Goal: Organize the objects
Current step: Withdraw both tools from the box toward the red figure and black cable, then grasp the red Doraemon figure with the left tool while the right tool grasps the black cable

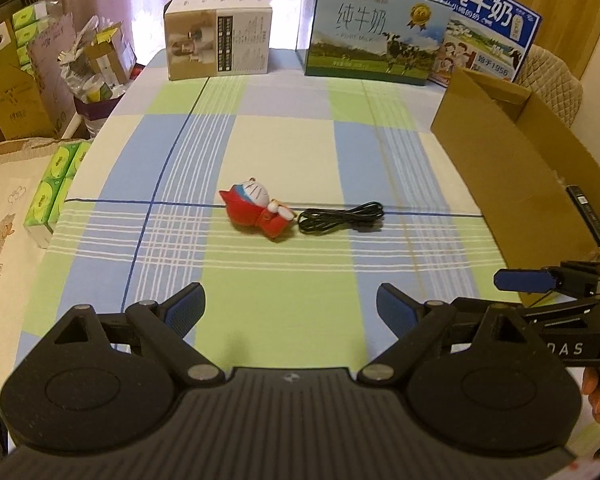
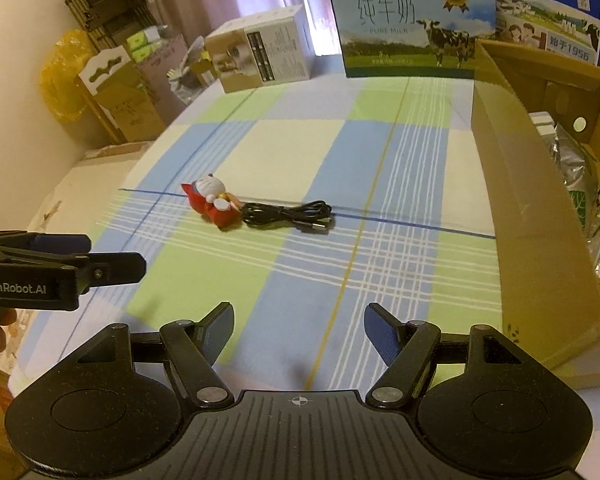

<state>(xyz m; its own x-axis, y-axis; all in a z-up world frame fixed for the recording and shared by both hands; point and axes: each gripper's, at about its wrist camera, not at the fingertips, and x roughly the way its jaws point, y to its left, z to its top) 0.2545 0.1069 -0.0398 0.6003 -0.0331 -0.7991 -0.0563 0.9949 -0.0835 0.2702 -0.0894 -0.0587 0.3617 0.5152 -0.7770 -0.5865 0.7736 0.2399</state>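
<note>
We see a big surface (image 1: 284, 148) with a checked cloth of blue, green and cream on it. On its right side sits a large brown cardboard box (image 1: 512, 168) with its top open, and in the right wrist view some shiny bags show inside it. At the far edge stand a green milk carton box (image 1: 372, 36) with a cow on it, a blue milk box (image 1: 488, 28) leaning behind it, and a smaller beige box (image 1: 220, 36) to the left. Off the left side of the surface are packs of green tissues (image 1: 54, 188). Near us, our left gripper (image 1: 291, 306) is held just over the cloth with its jaws spread wide and nothing in them. Our right gripper (image 2: 299, 326) is beside it, near the cardboard box, and its jaws are wide and hold nothing too. In the middle of the surface lies a little toy cat (image 1: 256, 210) in a red suit, on its side. Just to its right, touching or nearly touching it, lies a black cable (image 1: 342, 219) coiled in a loose bundle. Both are well ahead of the two grippers.
</note>
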